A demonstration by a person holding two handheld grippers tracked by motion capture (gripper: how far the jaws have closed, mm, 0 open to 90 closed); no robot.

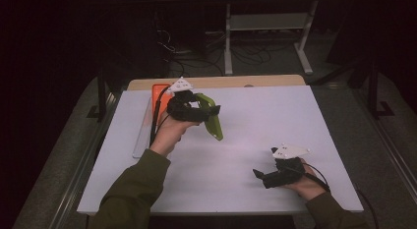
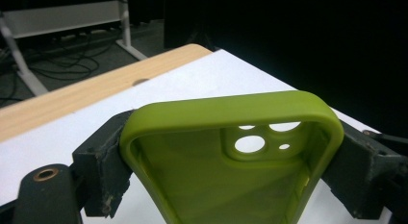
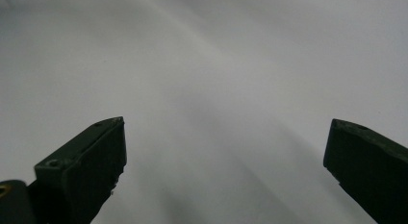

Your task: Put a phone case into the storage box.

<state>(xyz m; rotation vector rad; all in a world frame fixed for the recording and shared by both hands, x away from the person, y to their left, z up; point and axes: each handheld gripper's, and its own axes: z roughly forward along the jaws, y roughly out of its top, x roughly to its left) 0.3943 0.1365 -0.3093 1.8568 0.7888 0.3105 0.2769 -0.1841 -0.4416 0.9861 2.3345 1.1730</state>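
Note:
A green phone case (image 1: 215,122) with camera cut-outs hangs tilted above the white table top (image 1: 265,116), left of centre. My left gripper (image 1: 205,111) is shut on it. In the left gripper view the case (image 2: 202,176) shows its hollow inside, and the black jaws press on its two long sides around the left gripper's middle (image 2: 231,161). My right gripper (image 1: 259,174) rests low near the table's front right, held by a hand. In the right gripper view its jaws stand wide apart around the gripper's middle (image 3: 226,147), with bare white surface between them.
An orange flat object (image 1: 158,93) lies on a pale tray (image 1: 141,140) at the table's back left, just behind the left hand. A wooden edge (image 1: 231,81) runs along the far side. Beyond it stand a white metal frame (image 1: 265,22) and floor cables.

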